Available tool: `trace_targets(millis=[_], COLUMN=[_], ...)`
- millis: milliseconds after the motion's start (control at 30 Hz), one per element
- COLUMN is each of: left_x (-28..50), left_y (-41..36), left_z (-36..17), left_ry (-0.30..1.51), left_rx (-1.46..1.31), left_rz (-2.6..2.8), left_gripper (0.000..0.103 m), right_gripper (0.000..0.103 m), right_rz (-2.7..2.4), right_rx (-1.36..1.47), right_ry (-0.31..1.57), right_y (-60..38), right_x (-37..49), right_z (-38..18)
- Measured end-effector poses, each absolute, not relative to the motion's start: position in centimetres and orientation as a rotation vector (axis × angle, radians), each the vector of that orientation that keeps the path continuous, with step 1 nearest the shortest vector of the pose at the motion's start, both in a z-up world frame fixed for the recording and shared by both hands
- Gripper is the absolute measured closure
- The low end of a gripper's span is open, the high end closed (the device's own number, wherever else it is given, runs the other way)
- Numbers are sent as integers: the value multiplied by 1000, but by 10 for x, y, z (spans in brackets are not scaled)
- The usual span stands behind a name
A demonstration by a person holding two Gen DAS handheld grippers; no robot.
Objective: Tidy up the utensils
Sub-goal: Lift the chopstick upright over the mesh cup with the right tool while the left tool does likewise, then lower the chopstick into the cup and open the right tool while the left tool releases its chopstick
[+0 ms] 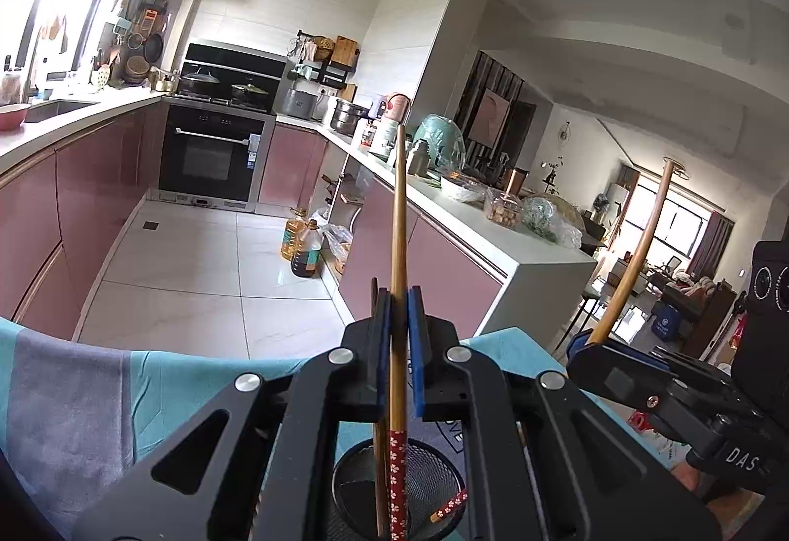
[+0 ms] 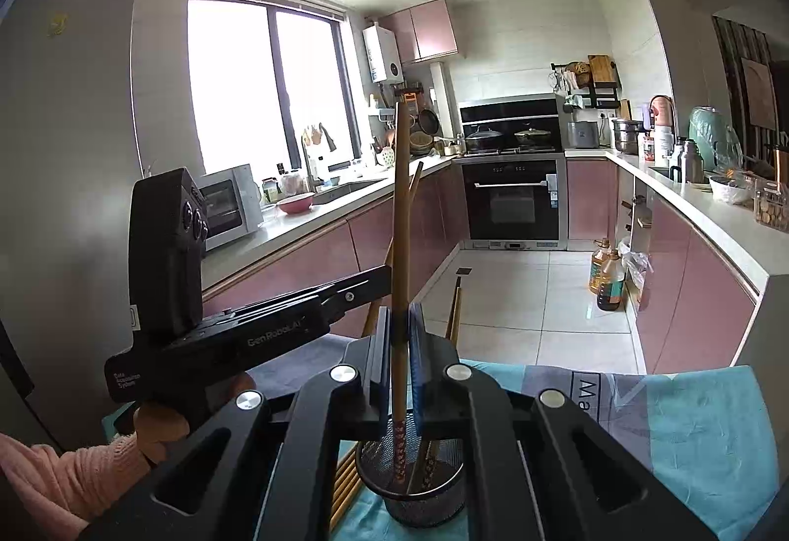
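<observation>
My left gripper (image 1: 398,294) is shut on a bamboo chopstick (image 1: 398,220) held upright; its red flowered end reaches down into a black mesh holder (image 1: 355,486) below. The holder has other chopsticks in it. My right gripper (image 2: 398,311) is shut on another bamboo chopstick (image 2: 400,205), also upright, its patterned end over or inside the same mesh holder (image 2: 434,499). Each gripper shows in the other's view: the right one (image 1: 587,339) with its chopstick (image 1: 636,250), the left one (image 2: 379,279) with its chopstick (image 2: 415,181). More chopsticks (image 2: 345,482) lie beside the holder.
The holder stands on a teal and grey cloth (image 1: 74,403) over a table, also in the right wrist view (image 2: 700,432). Beyond are pink kitchen cabinets (image 1: 98,196), an oven (image 2: 513,200), a counter (image 1: 493,225) with containers, and oil bottles (image 1: 303,247) on the floor.
</observation>
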State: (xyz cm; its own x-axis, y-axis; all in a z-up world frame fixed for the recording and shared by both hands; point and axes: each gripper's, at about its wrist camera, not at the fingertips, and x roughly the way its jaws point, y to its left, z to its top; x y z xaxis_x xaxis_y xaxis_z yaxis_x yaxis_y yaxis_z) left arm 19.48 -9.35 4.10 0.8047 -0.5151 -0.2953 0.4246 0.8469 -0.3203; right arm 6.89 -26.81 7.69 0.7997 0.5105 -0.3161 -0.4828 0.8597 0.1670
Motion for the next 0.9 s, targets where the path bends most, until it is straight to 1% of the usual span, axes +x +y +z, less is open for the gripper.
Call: trace_targets(millis=[267, 567, 700, 900], left_x=[210, 212, 213, 213], left_y=[-108, -102, -94, -93], left_z=[21, -2, -3, 6], left_ry=[381, 437, 444, 402], left_rx=[-222, -191, -219, -244], left_rz=[-482, -465, -476, -466], left_gripper=[96, 95, 95, 96], right_gripper=[97, 97, 97, 95], right_rz=[524, 516, 506, 493], right_rx=[65, 47, 55, 62], right_ry=[435, 533, 557, 588], right_y=[-260, -253, -254, -252], right_x=[87, 100, 103, 111], right_z=[58, 34, 28, 23])
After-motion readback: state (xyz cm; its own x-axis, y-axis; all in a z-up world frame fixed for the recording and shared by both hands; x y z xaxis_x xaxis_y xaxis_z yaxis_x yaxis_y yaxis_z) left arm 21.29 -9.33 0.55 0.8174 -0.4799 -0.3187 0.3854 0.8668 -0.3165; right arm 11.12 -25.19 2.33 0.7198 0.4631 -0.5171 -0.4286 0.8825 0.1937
